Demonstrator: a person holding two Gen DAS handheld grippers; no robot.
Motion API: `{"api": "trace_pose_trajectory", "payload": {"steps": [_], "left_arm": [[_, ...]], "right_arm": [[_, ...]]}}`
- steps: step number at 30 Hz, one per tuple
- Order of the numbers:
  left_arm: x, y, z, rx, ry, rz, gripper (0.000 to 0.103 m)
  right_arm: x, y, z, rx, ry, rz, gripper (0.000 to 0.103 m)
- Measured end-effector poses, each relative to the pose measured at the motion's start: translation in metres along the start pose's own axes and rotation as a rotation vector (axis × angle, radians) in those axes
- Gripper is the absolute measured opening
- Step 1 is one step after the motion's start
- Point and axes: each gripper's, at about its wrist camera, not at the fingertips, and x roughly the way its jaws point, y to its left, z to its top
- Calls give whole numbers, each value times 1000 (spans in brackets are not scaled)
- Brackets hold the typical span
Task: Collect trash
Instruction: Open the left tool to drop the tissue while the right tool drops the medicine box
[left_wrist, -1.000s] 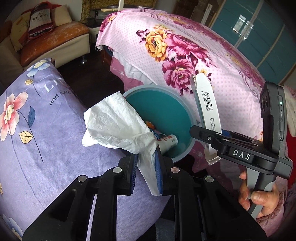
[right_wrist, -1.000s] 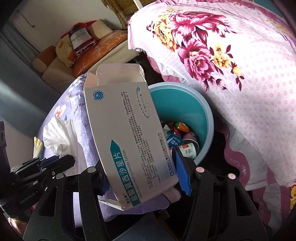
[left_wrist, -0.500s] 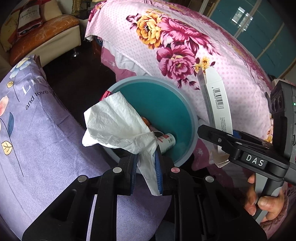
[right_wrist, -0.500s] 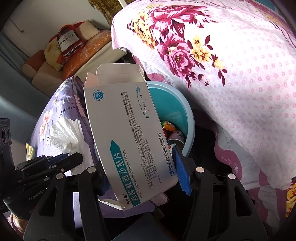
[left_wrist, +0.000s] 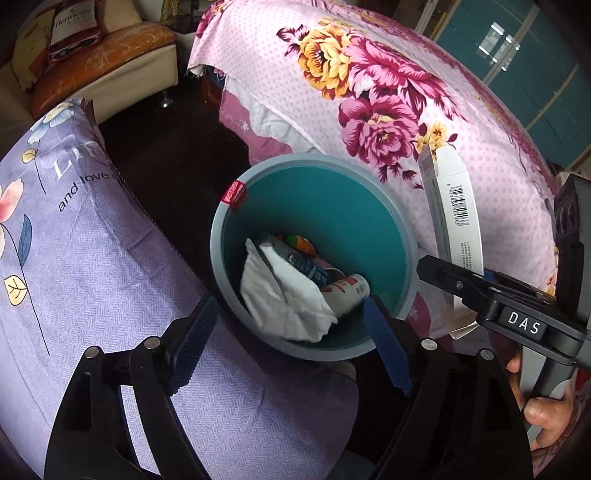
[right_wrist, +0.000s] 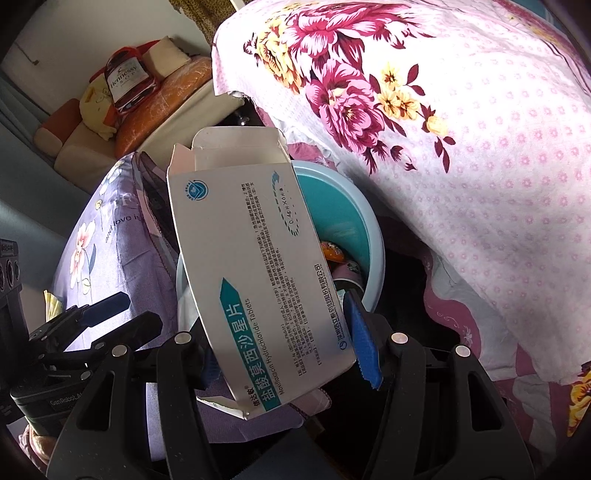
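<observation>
Tissue is inside the teal bin, crumpled against the near-left wall on top of other trash: a small printed cup, a dark wrapper and something orange further in. Left tongs sit just above the bin's near rim, blue pads spread wide, nothing between them. A red label hangs on the bin's far-left rim.

Right tongs pinch a flattened white medicine box with teal print, "Moxifloxacin Hydrochloride Tablets" readable, top flaps open. In the right wrist view the box stands tilted, covering most of the bin mouth; only the bin's right portion and a few trash items show past it. The right blue pad presses on the box edge; the left pad is hidden behind the box. In the left wrist view the same box shows edge-on with its barcode, held at the right of the bin, right tongs marked "DAS", and the person's hand on the grip.

Bin stands on dark floor between a lavender floral pillow at left and a pink floral quilt at right. An orange-cushioned sofa sits far left.
</observation>
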Motion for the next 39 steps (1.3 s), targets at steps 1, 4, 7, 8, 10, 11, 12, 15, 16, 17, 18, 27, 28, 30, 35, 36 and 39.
{"api": "trace_pose_trajectory", "payload": {"steps": [1, 4, 7, 8, 10, 11, 12, 15, 16, 17, 18, 27, 28, 30, 35, 36, 39], "left_arm": [[0, 2, -1, -5, 3, -2, 86], [-1, 6, -3, -18, 2, -5, 88], [-2, 10, -5, -31, 5, -10, 88], [-2, 12, -5, -35, 6, -12, 88], [-2, 15, -6, -44, 8, -13, 89], [-2, 18, -7, -49, 9, -13, 90], [-2, 20, -8, -54, 11, -14, 90], [-1, 25, -11, -67, 13, -17, 90], [-1, 27, -12, -71, 15, -17, 90], [-2, 29, -13, -74, 17, -20, 90], [-2, 31, -14, -78, 18, -23, 90], [-11, 47, -21, -106, 7, -39, 90], [-12, 49, -22, -111, 7, -40, 90], [-13, 54, -24, -122, 6, -40, 90], [-22, 70, -32, -154, -5, -41, 91], [-24, 73, -33, -159, -8, -41, 91], [-33, 82, -38, -173, -22, -41, 91]], "right_arm": [[2, 1, 0, -2, 4, -1, 56], [6, 4, 1, -8, 12, -6, 56], [9, 7, 1, -15, 19, -11, 56], [10, 9, 1, -16, 21, -12, 56], [12, 10, 2, -19, 26, -15, 56], [13, 11, 2, -21, 30, -17, 56], [14, 12, 2, -23, 34, -20, 56], [18, 15, 2, -25, 42, -27, 56], [19, 17, 2, -26, 45, -29, 56], [20, 18, 2, -27, 47, -30, 56], [21, 19, 2, -28, 50, -33, 56], [25, 31, 3, -23, 65, -51, 73], [25, 32, 3, -22, 66, -53, 75], [25, 35, 3, -17, 71, -57, 76], [26, 47, 2, -26, 89, -68, 77], [26, 51, 1, -34, 89, -69, 77], [25, 65, -2, -59, 94, -68, 77]]}}
